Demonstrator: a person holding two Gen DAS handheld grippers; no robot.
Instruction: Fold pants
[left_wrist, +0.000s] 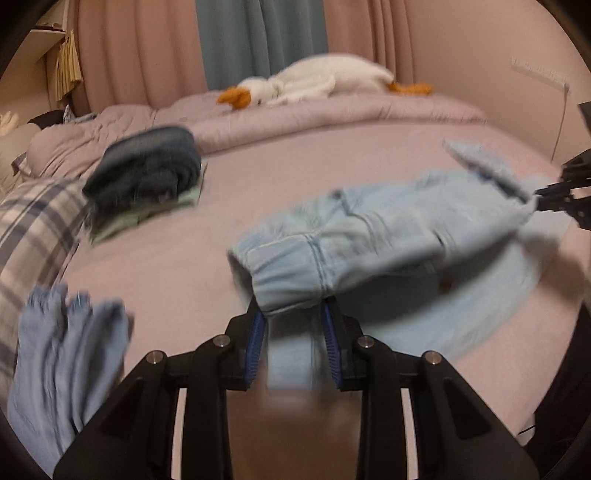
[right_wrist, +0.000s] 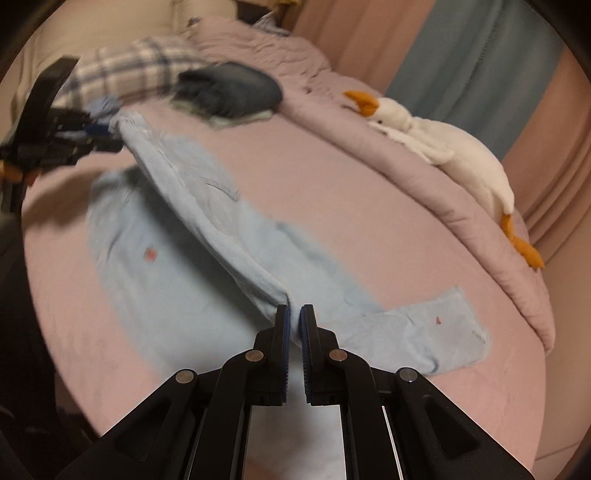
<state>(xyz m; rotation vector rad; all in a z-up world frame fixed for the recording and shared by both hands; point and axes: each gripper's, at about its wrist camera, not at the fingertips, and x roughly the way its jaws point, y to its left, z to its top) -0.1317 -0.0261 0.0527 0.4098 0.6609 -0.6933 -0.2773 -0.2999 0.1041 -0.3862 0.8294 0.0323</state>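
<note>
Light-blue pants (right_wrist: 207, 221) on the pink bed (right_wrist: 369, 206), one layer lifted and stretched between both tools. Left gripper (left_wrist: 293, 314) pinches the elastic waistband; right gripper (right_wrist: 293, 314) clamps thin fabric, nearly closed. Folded stack (left_wrist: 147, 173) at 10 o'clock, plush goose (left_wrist: 314, 79) at 12. Risk — uneven pull skews the fold, or fabric slips out. No readable writing.

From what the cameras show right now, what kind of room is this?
Most likely a bedroom. The light blue pants are spread on a bed with a pink sheet, a goose plush toy lies on the rolled quilt, and curtains hang behind.
</note>
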